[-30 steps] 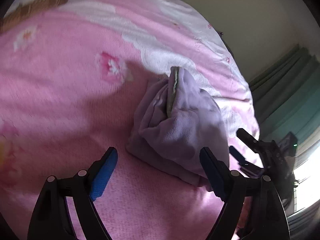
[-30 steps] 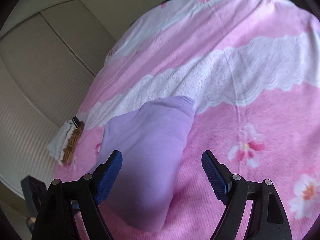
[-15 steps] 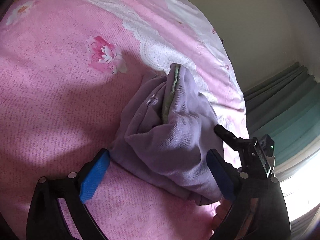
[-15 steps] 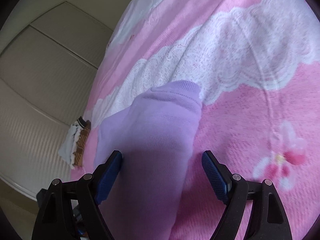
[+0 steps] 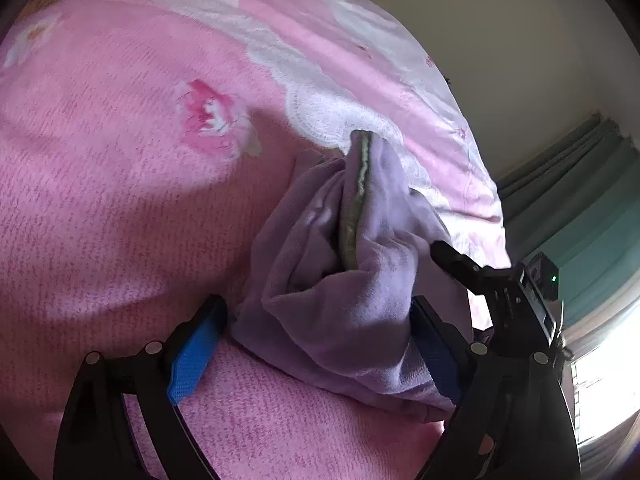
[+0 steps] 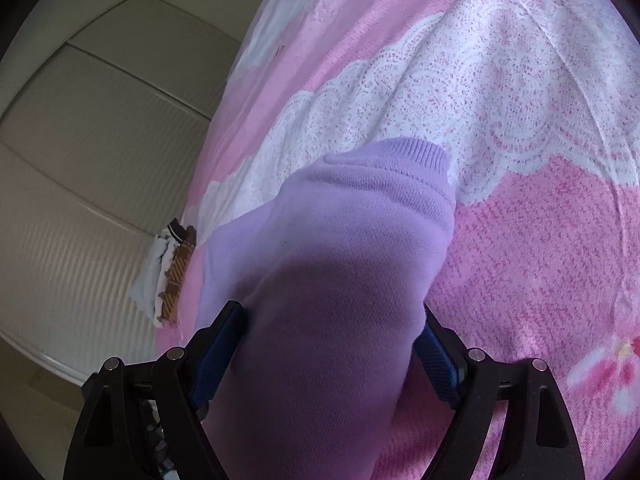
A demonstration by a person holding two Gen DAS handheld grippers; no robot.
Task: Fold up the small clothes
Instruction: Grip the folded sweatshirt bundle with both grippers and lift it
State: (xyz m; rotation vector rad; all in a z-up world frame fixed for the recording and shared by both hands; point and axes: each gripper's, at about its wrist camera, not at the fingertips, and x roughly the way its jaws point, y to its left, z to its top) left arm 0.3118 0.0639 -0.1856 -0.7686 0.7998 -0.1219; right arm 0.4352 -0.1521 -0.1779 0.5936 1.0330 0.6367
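Lilac garment [image 5: 352, 308] between open claws

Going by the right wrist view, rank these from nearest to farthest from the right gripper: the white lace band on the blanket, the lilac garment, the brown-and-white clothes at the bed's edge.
1. Lilac garment: between the open fingers of the right gripper.
2. White lace band: just beyond the garment's ribbed hem, crossing the pink blanket.
3. Brown-and-white clothes: far left, at the bed's edge.
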